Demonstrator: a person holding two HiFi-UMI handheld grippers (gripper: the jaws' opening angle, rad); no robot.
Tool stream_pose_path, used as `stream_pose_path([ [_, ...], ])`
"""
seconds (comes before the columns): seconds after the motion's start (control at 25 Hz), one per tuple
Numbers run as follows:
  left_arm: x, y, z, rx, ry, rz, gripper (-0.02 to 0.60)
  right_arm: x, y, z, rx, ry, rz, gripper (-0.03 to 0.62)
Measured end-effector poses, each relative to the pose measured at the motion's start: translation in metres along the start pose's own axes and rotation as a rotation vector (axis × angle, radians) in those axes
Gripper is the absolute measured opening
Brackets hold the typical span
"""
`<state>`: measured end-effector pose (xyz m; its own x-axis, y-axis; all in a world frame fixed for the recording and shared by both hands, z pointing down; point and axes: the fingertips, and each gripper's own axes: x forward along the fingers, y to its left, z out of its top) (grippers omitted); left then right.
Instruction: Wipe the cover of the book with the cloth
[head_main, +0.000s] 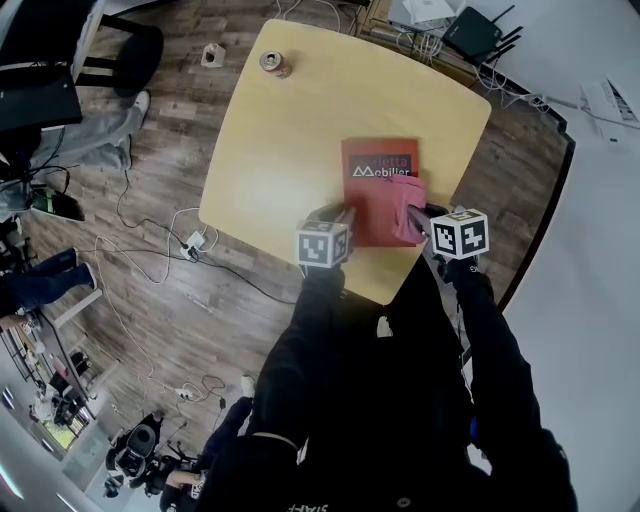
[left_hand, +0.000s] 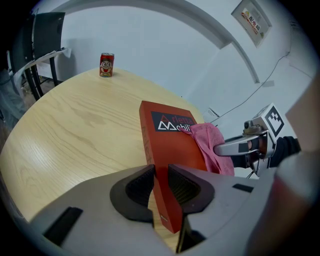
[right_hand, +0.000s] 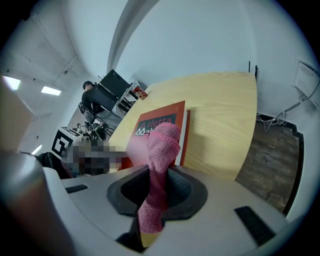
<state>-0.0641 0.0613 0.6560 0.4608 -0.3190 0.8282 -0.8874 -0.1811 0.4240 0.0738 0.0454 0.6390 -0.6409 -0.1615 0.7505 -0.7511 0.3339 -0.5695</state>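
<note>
Left gripper (left_hand: 161, 176) clamps book (left_hand: 172, 142) by near edge; cloth (left_hand: 212, 145) at right.

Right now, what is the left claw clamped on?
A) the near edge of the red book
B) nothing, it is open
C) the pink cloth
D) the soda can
A: the left gripper view shows the left claw closed on the near edge of the red book, while the pink cloth sits in the right claw.
</note>
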Motion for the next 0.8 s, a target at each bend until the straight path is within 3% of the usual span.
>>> stream_pose_path([
  [0.28,0.000,0.000,0.000,0.002,0.010,0.005,0.106,-0.013,-0.007,0.002,-0.018,-0.007,-0.009,0.078],
  [0.8,-0.001,0.000,0.000,-0.003,0.038,-0.002,0.106,-0.002,0.063,-0.002,-0.001,-0.021,0.169,0.078],
])
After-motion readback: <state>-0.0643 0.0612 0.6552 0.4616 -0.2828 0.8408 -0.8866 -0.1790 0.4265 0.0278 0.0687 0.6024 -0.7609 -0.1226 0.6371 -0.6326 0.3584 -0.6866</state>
